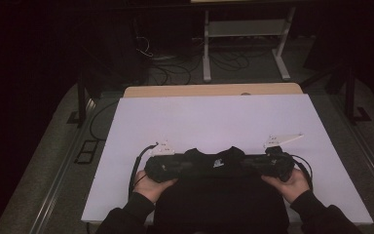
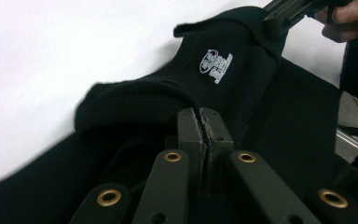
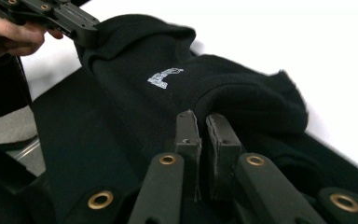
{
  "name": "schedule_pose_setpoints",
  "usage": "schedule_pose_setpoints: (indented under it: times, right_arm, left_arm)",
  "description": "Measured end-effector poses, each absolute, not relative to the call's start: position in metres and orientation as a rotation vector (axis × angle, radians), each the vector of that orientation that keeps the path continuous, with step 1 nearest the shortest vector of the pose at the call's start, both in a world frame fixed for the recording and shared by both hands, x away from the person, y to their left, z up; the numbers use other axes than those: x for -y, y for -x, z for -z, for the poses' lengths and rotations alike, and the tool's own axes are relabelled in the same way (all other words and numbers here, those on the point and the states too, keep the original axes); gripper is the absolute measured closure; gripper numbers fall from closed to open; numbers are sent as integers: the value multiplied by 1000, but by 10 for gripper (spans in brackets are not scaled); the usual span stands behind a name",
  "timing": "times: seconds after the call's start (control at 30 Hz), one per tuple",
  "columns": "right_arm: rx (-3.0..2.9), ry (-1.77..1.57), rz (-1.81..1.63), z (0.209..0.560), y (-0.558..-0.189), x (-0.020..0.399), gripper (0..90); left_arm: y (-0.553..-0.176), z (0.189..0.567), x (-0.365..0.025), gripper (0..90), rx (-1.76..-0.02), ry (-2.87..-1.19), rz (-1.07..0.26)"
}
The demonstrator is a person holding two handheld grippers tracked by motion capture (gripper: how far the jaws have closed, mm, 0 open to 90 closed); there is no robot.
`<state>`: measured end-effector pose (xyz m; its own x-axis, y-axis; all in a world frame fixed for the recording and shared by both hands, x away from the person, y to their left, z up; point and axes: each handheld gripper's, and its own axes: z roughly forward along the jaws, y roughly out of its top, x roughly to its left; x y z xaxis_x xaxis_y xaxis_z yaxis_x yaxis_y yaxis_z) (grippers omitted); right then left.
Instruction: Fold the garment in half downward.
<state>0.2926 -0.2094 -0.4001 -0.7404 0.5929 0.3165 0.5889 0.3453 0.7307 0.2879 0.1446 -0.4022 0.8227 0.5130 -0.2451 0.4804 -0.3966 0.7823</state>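
Garment (image 1: 224, 195), a black one with a small white logo (image 2: 216, 63), is pinched at each end of its top edge: the left claw (image 2: 200, 116) has its jaws clamped on the fabric, and the right claw (image 3: 200, 122) grips the other corner likewise. Holding both corners apart keeps that edge taut, probably for spreading or folding. Beyond the claws, the cloth drapes over the near edge of the white bench (image 1: 214, 117).

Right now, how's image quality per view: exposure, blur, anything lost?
High view: dim, surroundings nearly black; the black garment loses its folds against the dark sleeves. Left gripper view: white table blown out, the garment's white logo sharp. Right gripper view: same glare, logo softer, near links slightly blurred.
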Motion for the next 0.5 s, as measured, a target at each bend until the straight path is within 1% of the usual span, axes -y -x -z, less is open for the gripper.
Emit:
schedule_pose_setpoints:
  times: [0.13,0.5]
  right_arm:
    - [-2596,-1137,-1376,403,-287,210,830]
    - [-2698,-1131,-1272,413,-268,204,828]
  left_arm:
    - [-283,408,-144,871,-745,-2082,-1]
    - [-271,415,-145,871,-761,-2118,60]
